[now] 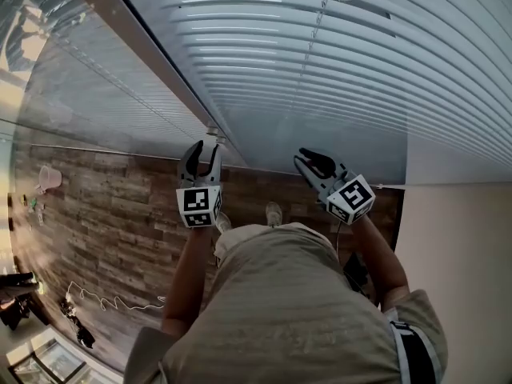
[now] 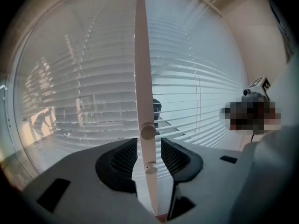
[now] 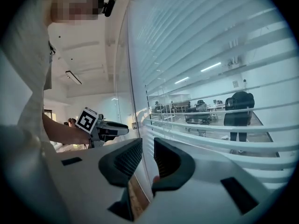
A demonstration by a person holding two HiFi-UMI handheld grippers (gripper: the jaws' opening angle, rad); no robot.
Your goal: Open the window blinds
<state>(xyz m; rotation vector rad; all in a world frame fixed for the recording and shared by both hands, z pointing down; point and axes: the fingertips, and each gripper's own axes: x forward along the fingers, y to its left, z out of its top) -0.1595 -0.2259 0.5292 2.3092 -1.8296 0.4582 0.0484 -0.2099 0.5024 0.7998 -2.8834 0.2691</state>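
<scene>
Tilt wand hangs upright between left gripper jaws, pads released, clear of it. Right gripper nearly clenched, empty, beside blinds.

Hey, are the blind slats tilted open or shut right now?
Open, at least partly: the right gripper view shows an office through gaps between the slats.
</scene>
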